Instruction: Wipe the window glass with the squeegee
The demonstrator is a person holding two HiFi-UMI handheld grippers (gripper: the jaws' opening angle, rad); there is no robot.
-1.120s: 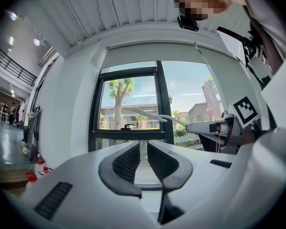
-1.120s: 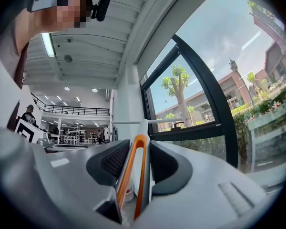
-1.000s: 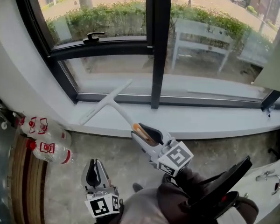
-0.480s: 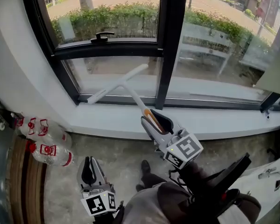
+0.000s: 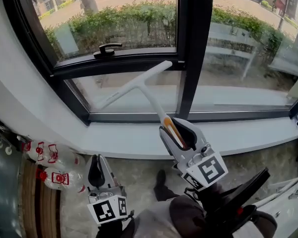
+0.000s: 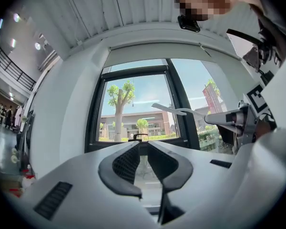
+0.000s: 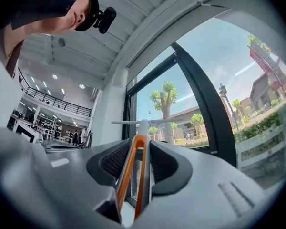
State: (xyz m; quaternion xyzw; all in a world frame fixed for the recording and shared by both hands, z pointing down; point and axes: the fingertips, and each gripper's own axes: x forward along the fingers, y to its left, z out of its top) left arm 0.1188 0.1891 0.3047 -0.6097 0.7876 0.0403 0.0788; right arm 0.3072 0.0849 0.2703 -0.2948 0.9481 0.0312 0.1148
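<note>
A white T-shaped squeegee (image 5: pixel 139 86) with an orange-edged handle is held up in front of the lower left pane of the window glass (image 5: pixel 116 95). Its blade slants from low left to the dark crossbar at upper right; contact with the glass cannot be made out. My right gripper (image 5: pixel 176 133) is shut on the handle, which runs between its pads in the right gripper view, squeegee (image 7: pixel 136 161), right gripper (image 7: pixel 142 146). My left gripper (image 5: pixel 97 172) hangs low near the floor, shut and holding nothing, left gripper (image 6: pixel 140 149). The left gripper view also catches the squeegee (image 6: pixel 174 110).
A black mullion (image 5: pixel 193 48) divides the window, and a latch handle (image 5: pixel 107 48) sits on the crossbar. The white sill (image 5: pixel 134 139) runs below. Several plastic bottles (image 5: pixel 52 165) lie on the floor at left. A black chair part (image 5: pixel 241 195) is at lower right.
The right gripper has lifted the squeegee off the sill and carried it up and to the right in front of the lower pane. The left gripper stays low.
</note>
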